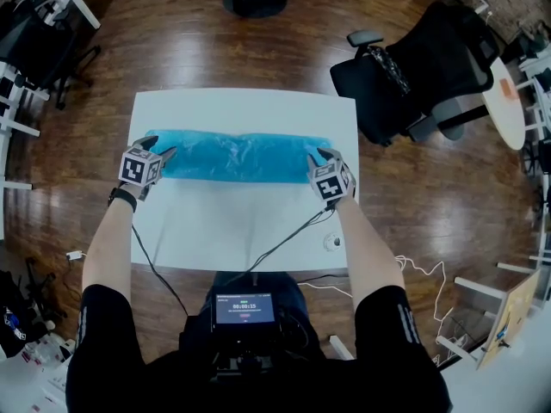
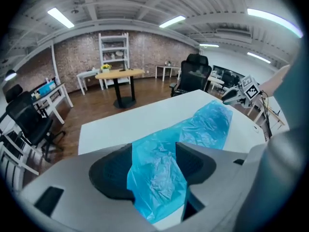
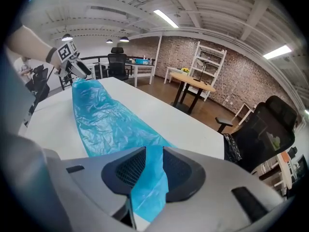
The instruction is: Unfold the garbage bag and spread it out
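I have the garbage bag (image 1: 241, 156) unfolded into a long strip across the tabletop (image 1: 232, 226), my right gripper (image 3: 153, 164) pinching one end and my left gripper (image 2: 155, 164) wide around the other, with the sideways spreading apparently left.

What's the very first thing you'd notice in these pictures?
The bright blue garbage bag, lying in a long strip across the white table. The left gripper has one end between its wide-apart jaws, and the right gripper pinches the other end.
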A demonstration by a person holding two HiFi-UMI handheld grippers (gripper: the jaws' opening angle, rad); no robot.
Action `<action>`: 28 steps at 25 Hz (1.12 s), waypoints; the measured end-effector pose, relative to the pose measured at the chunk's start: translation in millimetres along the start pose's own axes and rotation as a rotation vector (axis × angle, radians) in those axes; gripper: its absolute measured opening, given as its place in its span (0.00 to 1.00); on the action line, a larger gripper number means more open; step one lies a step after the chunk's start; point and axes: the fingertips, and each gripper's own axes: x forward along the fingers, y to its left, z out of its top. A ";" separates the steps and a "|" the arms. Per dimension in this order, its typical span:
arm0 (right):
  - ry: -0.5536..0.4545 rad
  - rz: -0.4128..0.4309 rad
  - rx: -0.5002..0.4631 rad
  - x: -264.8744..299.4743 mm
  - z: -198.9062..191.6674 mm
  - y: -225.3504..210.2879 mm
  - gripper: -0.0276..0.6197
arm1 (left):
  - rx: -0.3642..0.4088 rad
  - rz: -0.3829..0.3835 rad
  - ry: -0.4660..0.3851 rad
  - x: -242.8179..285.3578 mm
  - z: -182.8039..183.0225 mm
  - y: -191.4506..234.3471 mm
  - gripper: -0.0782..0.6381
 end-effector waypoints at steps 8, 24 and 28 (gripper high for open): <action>0.064 0.024 -0.116 25.0 3.7 1.5 0.26 | 0.036 0.103 0.098 22.8 -17.0 16.2 0.50; 0.109 0.148 -0.301 46.8 14.3 19.5 0.26 | 0.651 -0.122 0.152 35.2 45.0 -76.6 0.45; 0.107 0.161 -0.270 46.6 9.8 26.3 0.26 | 0.824 -0.182 0.242 66.2 36.9 -100.5 0.36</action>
